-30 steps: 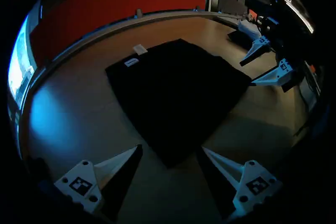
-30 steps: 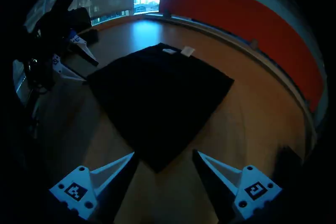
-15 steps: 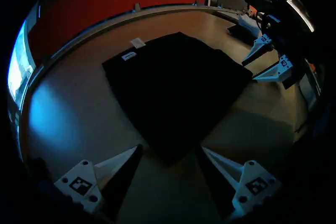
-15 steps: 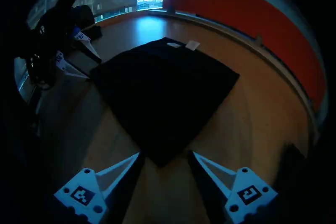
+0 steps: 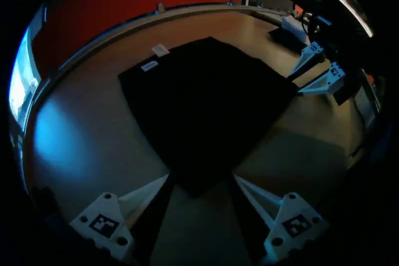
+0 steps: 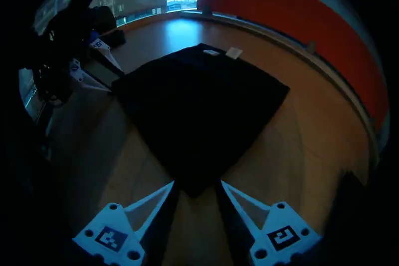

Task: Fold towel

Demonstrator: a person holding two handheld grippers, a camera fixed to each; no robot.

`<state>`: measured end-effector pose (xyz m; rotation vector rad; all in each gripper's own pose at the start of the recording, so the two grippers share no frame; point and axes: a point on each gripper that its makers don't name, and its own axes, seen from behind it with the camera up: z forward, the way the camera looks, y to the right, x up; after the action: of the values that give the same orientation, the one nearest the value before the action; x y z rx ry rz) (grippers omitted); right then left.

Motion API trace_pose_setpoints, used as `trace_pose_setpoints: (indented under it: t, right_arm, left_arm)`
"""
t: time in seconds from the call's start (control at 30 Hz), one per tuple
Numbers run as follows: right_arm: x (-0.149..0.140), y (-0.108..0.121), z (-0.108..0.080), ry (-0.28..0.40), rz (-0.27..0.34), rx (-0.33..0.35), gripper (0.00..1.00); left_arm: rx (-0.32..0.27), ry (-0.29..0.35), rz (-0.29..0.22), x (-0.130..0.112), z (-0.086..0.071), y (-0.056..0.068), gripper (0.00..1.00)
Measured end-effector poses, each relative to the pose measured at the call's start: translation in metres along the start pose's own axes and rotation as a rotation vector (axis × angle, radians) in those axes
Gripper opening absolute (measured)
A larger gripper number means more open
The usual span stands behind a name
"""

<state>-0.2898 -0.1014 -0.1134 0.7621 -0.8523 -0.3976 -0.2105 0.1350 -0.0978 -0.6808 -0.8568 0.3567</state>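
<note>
Left gripper (image 5: 201, 177) is open about halfway, holding nothing. The near corner of the black towel (image 5: 209, 101) sits between its fingertips at 6 o'clock; I can't tell whether it touches them. Right gripper (image 6: 196, 182) is the same at its own corner, with a narrower gap and nothing pinched.

Change over the last second: both grippers have crept forward and both gaps have tightened, the right more than the left. I read this as lining up a two-corner pinch. The fold hasn't started, and the towel lies flat on the wooden table (image 5: 80, 131).

Writing: two small white tags (image 5: 149, 66) sit at the towel's far corner, 11 o'clock in the left gripper view and 12 to 1 o'clock in the right gripper view. The print is too small to read. The fingers carry square black-and-white markers (image 5: 103, 225), with no brand visible.
</note>
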Motion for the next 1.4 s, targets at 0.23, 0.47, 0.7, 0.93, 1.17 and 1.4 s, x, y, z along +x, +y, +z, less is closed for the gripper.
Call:
trace_pose_setpoints:
  t: [0.23,0.47,0.7,0.93,1.17,1.4]
  right_arm:
    - [0.001,-0.002,0.0,-0.003,0.002,0.001,0.3]
    - [0.0,0.001,-0.001,-0.007,0.025,-0.006,0.17]
    - [0.008,0.004,-0.004,0.015,0.03,-0.021,0.16]
    - [0.022,0.005,-0.017,0.051,0.03,-0.032,0.16]
    - [0.041,0.005,-0.035,0.085,0.021,-0.03,0.16]
    - [0.062,0.007,-0.056,0.124,0.002,-0.043,0.16]
  left_arm:
    - [0.002,-0.009,-0.001,0.001,0.0,0.002,0.55]
    - [0.019,-0.007,-0.003,0.003,0.002,0.005,0.15]
    - [0.041,-0.005,-0.013,0.008,0.0,0.005,0.09]
    - [0.041,0.021,-0.048,0.021,-0.015,0.002,0.09]
    - [0.035,0.033,-0.071,0.038,-0.037,0.001,0.09]
    - [0.026,0.051,-0.069,0.052,-0.06,0.006,0.09]
